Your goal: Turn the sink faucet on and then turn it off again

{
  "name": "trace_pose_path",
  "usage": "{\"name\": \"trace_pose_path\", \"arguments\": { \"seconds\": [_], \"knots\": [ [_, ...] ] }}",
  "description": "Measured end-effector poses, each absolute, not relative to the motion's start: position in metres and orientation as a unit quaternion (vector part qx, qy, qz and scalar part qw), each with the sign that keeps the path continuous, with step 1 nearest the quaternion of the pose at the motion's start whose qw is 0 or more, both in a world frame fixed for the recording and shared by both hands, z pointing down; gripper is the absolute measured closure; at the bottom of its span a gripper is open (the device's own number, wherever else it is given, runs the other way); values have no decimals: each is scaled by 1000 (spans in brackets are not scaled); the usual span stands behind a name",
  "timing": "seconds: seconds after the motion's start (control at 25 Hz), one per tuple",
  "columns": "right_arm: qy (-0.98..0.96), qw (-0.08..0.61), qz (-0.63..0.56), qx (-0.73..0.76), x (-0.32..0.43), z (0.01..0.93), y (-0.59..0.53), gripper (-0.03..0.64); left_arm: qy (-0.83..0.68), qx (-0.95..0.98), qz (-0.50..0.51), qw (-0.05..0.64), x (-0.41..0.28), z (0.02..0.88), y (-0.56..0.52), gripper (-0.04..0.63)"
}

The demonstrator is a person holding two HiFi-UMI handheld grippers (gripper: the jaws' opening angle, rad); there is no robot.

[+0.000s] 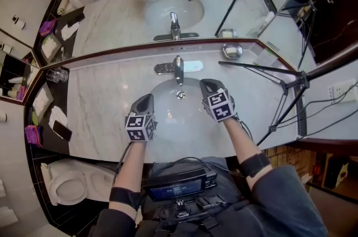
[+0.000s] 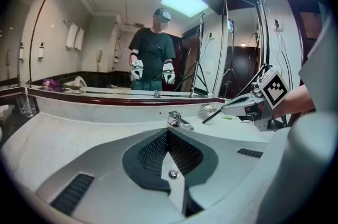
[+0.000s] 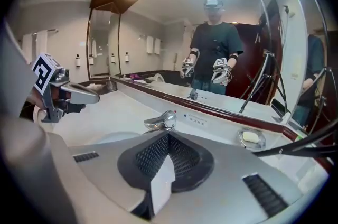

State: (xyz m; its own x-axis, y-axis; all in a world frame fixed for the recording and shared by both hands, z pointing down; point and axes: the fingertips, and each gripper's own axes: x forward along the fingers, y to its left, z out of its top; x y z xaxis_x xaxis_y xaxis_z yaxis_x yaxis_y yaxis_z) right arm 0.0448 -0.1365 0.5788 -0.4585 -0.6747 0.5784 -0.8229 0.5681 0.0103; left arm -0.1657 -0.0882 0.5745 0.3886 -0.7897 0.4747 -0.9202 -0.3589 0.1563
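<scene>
jaws pinched together, empty, on left gripper [image 1: 146, 98] and right gripper [image 1: 207, 84]; faucet [image 1: 178, 69] ahead is probably awaiting a lever nudge.

The slim chrome-metal faucet [image 1: 178, 69] shone mirror-bright above a smooth, glossy white sink basin [image 1: 170, 108]. The pale veined marble countertop [image 1: 100, 107] looked polished, edged by glossy dark red-brown wood trim [image 1: 112, 55]. The left gripper [image 2: 168, 136] was matt grey plastic, its black pads [image 2: 150, 151] finely ribbed
</scene>
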Motion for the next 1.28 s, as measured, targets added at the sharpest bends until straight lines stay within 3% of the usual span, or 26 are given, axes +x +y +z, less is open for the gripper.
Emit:
{"name": "trace_pose_path", "arguments": {
  "seconds": [0.36,1.28],
  "knots": [
    [-829,201,214,476,79,583,-110,598,-527,811,151,202,-170,565,-80,595],
    [-829,191,214,480,96,574,-83,597,-536,809,130,204,-160,555,-67,595]
  ]
}}
